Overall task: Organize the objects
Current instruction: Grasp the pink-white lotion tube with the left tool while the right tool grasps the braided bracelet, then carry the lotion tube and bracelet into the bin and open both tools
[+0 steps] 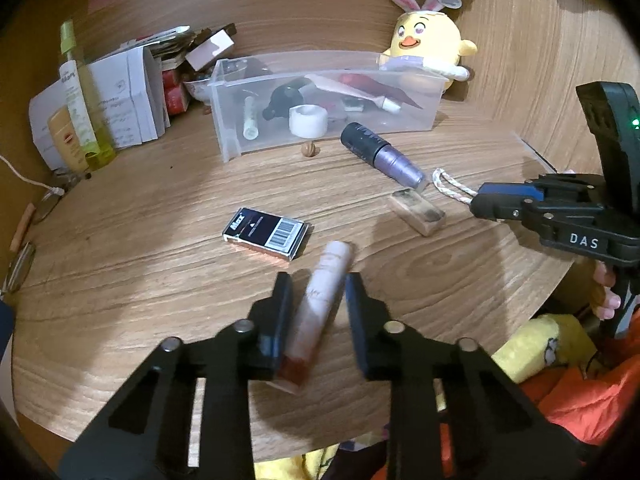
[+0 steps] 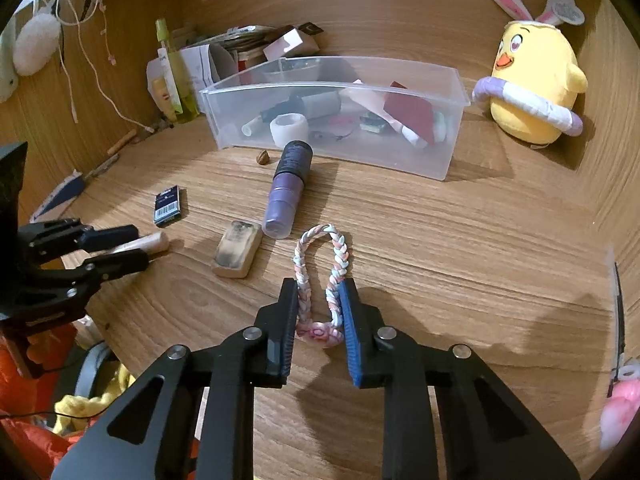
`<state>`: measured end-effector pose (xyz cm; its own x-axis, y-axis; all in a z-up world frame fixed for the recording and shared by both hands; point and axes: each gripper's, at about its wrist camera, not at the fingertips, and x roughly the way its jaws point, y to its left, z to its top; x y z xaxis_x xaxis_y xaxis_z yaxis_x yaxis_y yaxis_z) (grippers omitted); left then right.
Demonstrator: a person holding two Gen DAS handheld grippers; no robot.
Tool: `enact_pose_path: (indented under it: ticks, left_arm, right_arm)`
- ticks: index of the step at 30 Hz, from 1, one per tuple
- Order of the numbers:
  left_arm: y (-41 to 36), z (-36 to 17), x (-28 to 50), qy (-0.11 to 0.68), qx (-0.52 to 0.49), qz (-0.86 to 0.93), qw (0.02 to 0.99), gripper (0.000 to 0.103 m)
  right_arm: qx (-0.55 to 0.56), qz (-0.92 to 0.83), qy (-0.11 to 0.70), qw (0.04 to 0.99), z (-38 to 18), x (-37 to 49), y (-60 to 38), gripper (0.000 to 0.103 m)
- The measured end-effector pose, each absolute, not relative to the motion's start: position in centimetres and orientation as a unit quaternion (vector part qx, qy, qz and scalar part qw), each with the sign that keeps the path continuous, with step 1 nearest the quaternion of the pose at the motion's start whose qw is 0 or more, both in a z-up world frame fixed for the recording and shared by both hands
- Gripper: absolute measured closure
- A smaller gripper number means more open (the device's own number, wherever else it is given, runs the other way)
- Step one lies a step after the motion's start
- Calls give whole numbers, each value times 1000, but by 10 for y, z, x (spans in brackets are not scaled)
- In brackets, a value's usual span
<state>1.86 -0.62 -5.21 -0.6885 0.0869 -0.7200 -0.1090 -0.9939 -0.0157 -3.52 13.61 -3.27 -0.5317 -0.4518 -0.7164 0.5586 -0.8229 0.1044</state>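
Observation:
My left gripper (image 1: 318,288) is open around a pale pink tube with a reddish end (image 1: 320,304) that lies on the wooden table; the left finger touches it, the right finger stands apart. The tube also shows in the right wrist view (image 2: 144,243). My right gripper (image 2: 319,292) is shut on a braided pastel cord loop (image 2: 320,264), its fingers pressing both strands. The loop shows in the left wrist view (image 1: 450,186) too. A clear plastic bin (image 1: 232,120) holding several small items stands at the back.
On the table lie a purple bottle (image 2: 286,196), a wooden block (image 2: 236,254), a black barcode box (image 1: 266,232) and a small nut (image 1: 310,148). A yellow chick plush (image 2: 532,84) sits back right. Papers and bottles (image 1: 80,112) crowd the back left.

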Motion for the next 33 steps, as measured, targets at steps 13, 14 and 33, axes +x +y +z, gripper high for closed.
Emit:
enact_pose_path:
  ticks: [13, 14, 33]
  left_arm:
    - [-7, -33, 9, -19, -370, 927, 57, 89]
    - [-6, -26, 10, -22, -360, 931, 59, 89]
    - [-18, 25, -22, -63, -291, 954, 49, 89]
  right_arm:
    - [347, -889, 42, 296, -4, -32, 143, 84]
    - [345, -890, 41, 295, -2, -32, 143, 84]
    - [267, -920, 30, 286, 51, -51, 144, 84]
